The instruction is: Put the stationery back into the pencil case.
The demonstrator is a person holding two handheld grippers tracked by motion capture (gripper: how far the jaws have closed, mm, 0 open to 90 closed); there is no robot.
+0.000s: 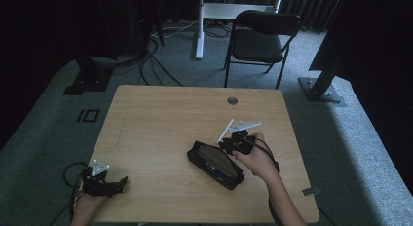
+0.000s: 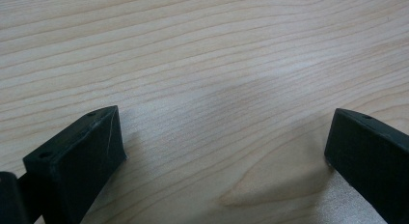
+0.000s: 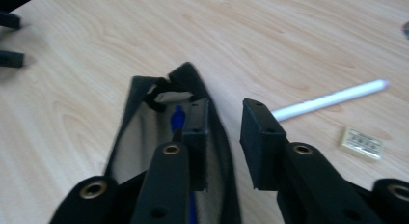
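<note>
A white pen [image 3: 333,99] lies on the table [image 1: 160,119] just past the fingers of the right gripper [image 3: 224,113], off their right-hand side, and slants away from them. An eraser [image 3: 361,143] sits near that same side, closer in than the pen's far tip. Bare wood shows between the fingers of the left gripper [image 2: 225,125]. Well beyond both pairs of fingers, a round hole [image 1: 232,100] marks the table's far edge, with a chair [image 1: 263,36] and cables [image 1: 146,65] on the floor behind it.

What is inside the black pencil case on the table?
Inside the pencil case, a blue pen lies on pale lining. The right tongs cover the rest.
</note>
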